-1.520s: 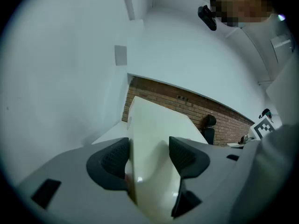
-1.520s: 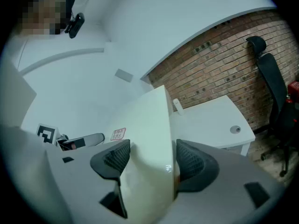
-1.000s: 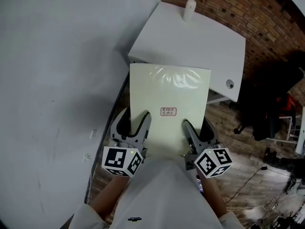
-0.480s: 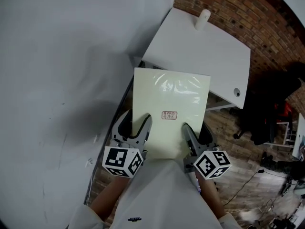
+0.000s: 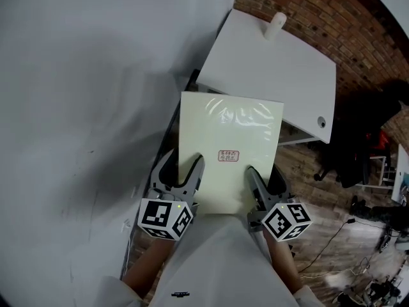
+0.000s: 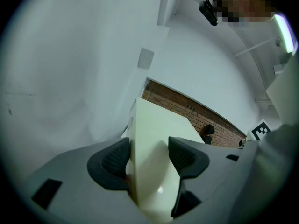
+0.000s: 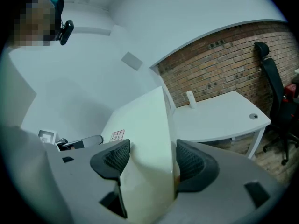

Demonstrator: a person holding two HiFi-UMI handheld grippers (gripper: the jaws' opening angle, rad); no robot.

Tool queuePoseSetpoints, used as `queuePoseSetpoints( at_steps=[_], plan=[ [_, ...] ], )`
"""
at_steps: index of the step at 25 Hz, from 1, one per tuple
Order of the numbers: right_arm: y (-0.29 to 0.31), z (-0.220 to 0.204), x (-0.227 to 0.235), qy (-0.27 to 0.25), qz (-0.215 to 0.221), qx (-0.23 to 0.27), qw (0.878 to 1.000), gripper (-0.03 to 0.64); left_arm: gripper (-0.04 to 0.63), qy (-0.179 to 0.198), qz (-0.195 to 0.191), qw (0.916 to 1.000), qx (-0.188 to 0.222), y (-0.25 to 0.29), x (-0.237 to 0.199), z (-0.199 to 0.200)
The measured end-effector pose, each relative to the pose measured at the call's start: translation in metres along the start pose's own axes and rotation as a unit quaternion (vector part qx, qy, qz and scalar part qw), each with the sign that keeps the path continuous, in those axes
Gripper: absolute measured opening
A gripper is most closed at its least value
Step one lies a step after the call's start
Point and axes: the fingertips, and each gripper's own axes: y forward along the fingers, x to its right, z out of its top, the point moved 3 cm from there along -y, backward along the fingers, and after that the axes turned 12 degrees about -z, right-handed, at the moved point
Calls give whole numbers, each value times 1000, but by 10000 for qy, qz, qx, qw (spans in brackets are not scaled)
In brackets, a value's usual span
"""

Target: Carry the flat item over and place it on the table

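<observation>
Table [image 5: 275,69] had shifted up and to the right in the head view since a second before; the flat item [image 5: 230,139] stayed at centre frame, still clamped in both grippers.

Head view:
- Flat item: cream rectangular panel, glossy, held level in front of the person. Small red label [image 5: 228,155] near its middle. Its far edge overlapped the table's near edge in the picture; contact could not be judged.
- Left gripper [image 5: 179,171]: jaws over the panel's near-left edge.
- Right gripper [image 5: 264,181]: jaws over the near-right edge.
- Table: white, bearing an upright white cylinder [image 5: 276,25] at its far side and a round grommet hole [image 5: 321,122] near one corner.
- Surroundings: white wall [image 5: 83,107] on the left, brick wall [image 5: 319,11] behind the table, black office chair [image 5: 364,139] on the right.

Left gripper view:
- Both dark ribbed pads pressed against the panel, one on each face, with the panel edge-on between them and running toward the brick wall.

Right gripper view:
- Jaws likewise closed on the panel's edge, a pad on each face. The table, cylinder and chair lay beyond.
</observation>
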Motion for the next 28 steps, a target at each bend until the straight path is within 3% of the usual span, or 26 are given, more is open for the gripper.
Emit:
queuePoseSetpoints(
  at_steps=[7, 14, 21, 28],
  plan=[
    [82, 50, 18, 100, -85, -29, 9999, 301, 270, -30, -74, 9999, -100, 88, -43, 29],
    [116, 77, 23, 231, 88, -74, 9997, 301, 270, 48, 54, 9999, -143, 120, -54, 54],
    [205, 161, 52, 432, 135, -212, 9988, 301, 267, 61, 153, 9994, -310, 229, -81, 109],
    [280, 223, 92, 556, 173, -344, 9977, 301, 267, 24, 248, 9988, -430, 328, -100, 136]
  ],
)
